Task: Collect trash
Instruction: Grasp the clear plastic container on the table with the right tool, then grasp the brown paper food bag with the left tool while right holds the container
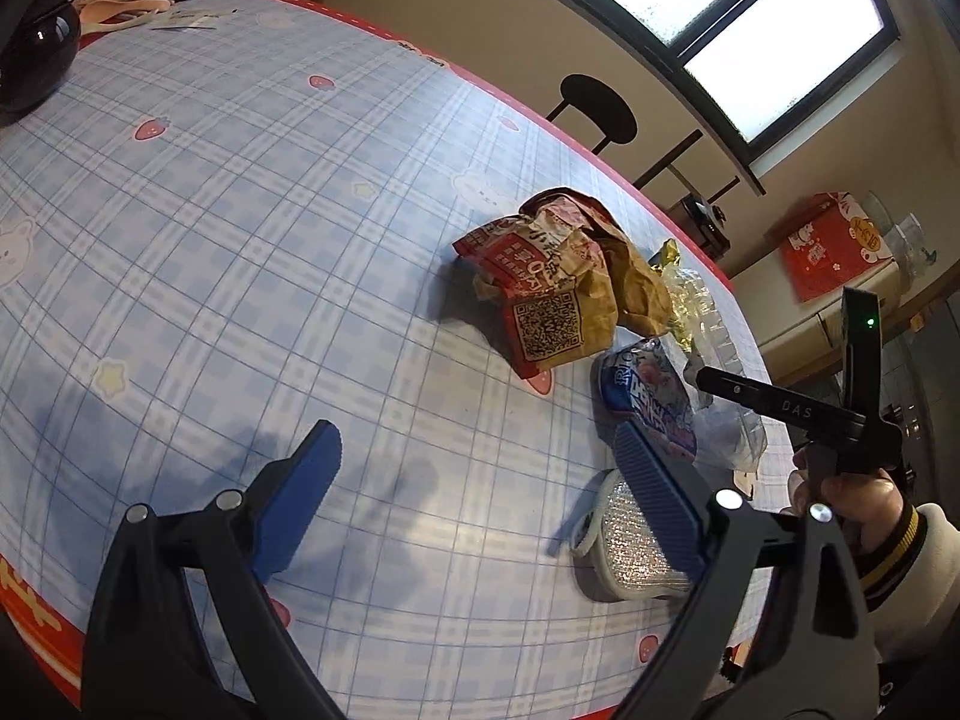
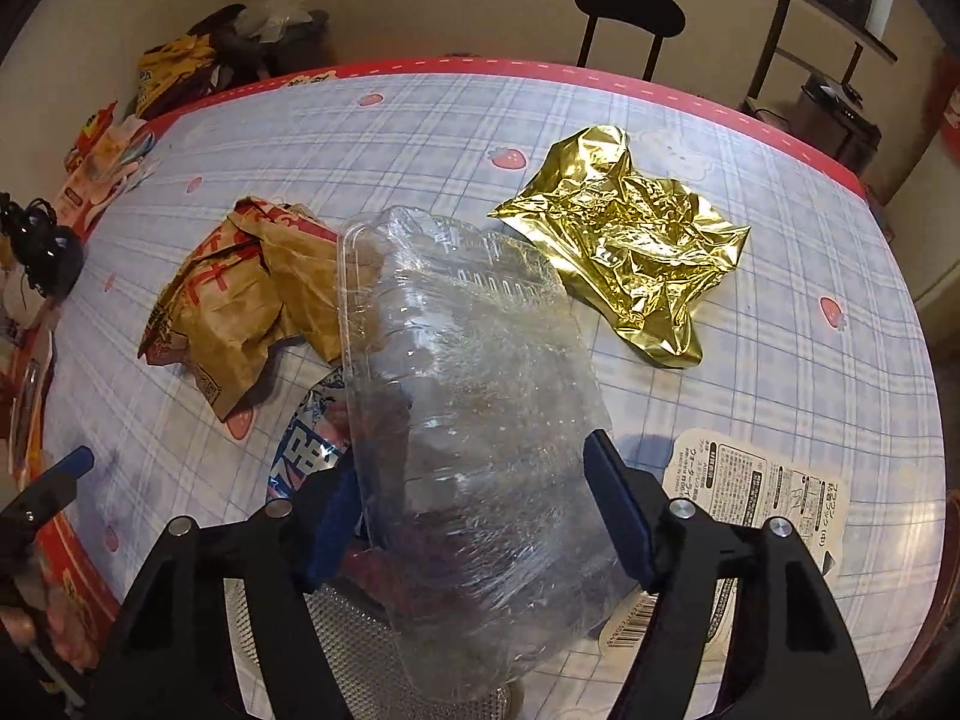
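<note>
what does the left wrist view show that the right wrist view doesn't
Only the left wrist view shows the window, the red box and the open left hand-held gripper. Only the right wrist view shows the printed label and the right hand-held gripper around the clear plastic container. Both show the brown paper bag, gold foil wrapper and checked tablecloth.

A table wears a blue plaid cloth with strawberries and a red border. Beyond its far edge stands a black chair. A window glows bright above, and a red box sits on a counter
</note>
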Demonstrator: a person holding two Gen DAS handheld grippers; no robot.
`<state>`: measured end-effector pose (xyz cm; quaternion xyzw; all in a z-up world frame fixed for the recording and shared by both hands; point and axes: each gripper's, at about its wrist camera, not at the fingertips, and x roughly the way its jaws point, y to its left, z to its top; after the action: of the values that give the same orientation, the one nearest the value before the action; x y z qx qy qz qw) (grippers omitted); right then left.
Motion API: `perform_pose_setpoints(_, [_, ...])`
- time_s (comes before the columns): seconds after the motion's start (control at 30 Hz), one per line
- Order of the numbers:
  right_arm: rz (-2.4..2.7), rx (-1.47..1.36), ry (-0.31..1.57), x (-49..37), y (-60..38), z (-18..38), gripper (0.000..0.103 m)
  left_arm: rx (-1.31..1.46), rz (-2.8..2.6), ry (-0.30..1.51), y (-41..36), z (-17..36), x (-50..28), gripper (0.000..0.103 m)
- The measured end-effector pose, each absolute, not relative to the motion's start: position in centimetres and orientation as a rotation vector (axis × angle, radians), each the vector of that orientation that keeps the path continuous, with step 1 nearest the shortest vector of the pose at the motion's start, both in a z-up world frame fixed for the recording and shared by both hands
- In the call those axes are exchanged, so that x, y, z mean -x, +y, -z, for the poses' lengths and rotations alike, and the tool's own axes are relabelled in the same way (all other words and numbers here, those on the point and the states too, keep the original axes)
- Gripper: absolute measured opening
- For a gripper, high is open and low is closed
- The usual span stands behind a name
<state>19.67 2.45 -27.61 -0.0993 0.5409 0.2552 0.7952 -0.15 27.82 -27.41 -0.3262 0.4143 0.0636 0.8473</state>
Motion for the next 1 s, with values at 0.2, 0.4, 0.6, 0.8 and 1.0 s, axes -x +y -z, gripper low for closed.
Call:
perform_pose_setpoints(0.2, [-0.551,0.151,1.127,-19.2,0.2,25.8,0.051,0.664,-0.109,0.884,26.7,27.1,-0.8,0.091])
perform_pose_setpoints(0.4, [-0.537,0.174,1.058,-18.0,-0.6,24.7,0.037,0.652,-0.091,0.889,25.8,27.0,-1.5,0.091])
perform_pose_setpoints(0.6, [-0.528,0.174,1.011,-17.4,-0.7,23.6,0.028,0.653,-0.089,0.894,25.7,27.2,-1.5,0.091])
perform_pose_setpoints(0.8, [-0.534,0.159,0.97,-16.3,-1.0,22.6,0.026,0.662,-0.1,0.895,26.2,27.5,-1.3,0.091])
perform_pose_setpoints(1.0, [-0.516,0.116,0.957,-15.5,-2.5,22.1,0.024,0.655,-0.106,0.9,26.8,27.7,-1.9,0.091])
